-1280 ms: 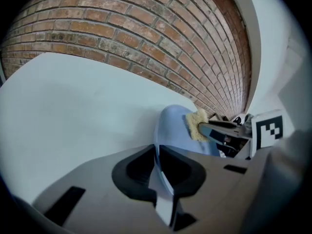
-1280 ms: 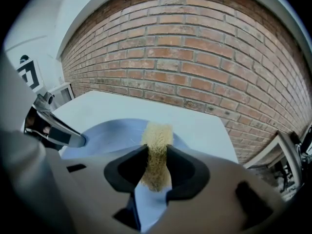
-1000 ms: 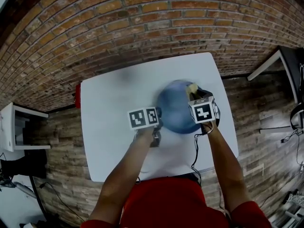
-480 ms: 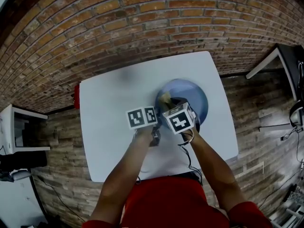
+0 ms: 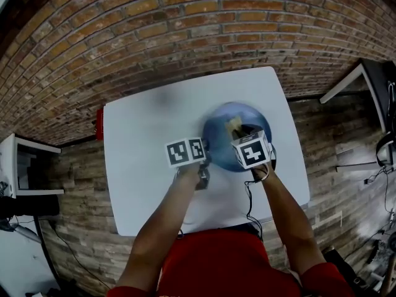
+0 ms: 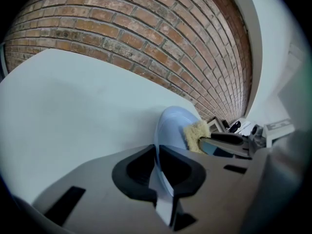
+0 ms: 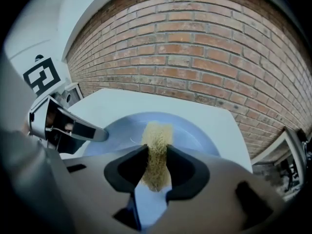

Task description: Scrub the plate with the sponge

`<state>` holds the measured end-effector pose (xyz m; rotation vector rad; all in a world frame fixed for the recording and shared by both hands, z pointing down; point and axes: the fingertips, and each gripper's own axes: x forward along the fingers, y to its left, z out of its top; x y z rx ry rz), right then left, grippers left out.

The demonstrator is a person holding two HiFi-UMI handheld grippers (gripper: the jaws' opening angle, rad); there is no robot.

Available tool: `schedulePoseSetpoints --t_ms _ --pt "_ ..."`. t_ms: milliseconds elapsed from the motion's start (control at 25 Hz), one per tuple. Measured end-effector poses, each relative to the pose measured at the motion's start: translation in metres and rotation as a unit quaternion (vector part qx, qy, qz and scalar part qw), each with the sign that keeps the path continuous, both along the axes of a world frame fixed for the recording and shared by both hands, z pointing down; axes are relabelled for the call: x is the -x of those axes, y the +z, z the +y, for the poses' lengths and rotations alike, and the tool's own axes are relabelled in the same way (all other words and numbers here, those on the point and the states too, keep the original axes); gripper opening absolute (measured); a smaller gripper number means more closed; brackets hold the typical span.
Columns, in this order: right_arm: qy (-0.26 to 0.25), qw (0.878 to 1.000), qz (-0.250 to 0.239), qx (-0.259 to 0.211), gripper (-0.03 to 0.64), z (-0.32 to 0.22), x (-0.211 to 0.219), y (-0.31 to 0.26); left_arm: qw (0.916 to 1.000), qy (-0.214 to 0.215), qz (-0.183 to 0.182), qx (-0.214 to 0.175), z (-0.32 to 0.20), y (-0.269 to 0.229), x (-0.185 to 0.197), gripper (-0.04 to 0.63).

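**While one gripper pins the plate, the other works the sponge**

Since the left gripper (image 6: 158, 165) has its jaws closed on the near rim of the blue plate (image 6: 171, 126), the plate is braced on the white table (image 5: 139, 166) and the scrubbing step looks to be under way. The right gripper (image 7: 156, 168) has its jaws clamped on the yellow sponge (image 7: 157, 139), squeezing it narrow. The sponge's free end sticks out ahead of the jaws, over the middle of the plate. In the head view the two grippers sit close beside each other at the plate's near edge.

My reading is that this is mid-stroke, neither the start nor the finish. The next move calls for sweeping the sponge across the dish with steady downward pressure and reaching the parts by the rim. The left grip should hold firm so the plate does not slide or tip.

Several things cannot be settled. Whether the sponge tip truly presses on the surface or sits just above it is hard to judge. The plate is blurred in the head view, and no view shows dirt or suds on it. Each gripper's own body hides the near part of the plate in its view. In the head view the right gripper also covers part of the plate's right side.
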<state>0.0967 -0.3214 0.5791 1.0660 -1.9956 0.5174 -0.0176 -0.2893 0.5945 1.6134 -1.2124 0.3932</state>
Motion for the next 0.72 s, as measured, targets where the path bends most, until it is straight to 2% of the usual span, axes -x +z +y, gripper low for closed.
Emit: schedulePoseSetpoints --t_ms 280,400,520,720 --pt "0.06 0.998 0.028 -0.01 0.12 -0.011 -0.07 -0.002 1.0 0.002 0.002 0.002 0.001 0.0 0.0 0.04" --pt "0.082 0.996 0.03 -0.012 0.12 -0.011 -0.085 -0.006 1.0 0.002 0.001 0.002 0.001 0.0 -0.001 0.041" --pt "0.071 0.997 0.012 -0.019 0.12 -0.006 -0.071 -0.011 1.0 0.001 0.002 0.003 0.002 0.0 -0.001 0.04" --pt "0.02 0.999 -0.027 -0.013 0.12 0.021 -0.007 -0.02 1.0 0.0 0.005 0.002 0.002 0.0 0.0 0.041"
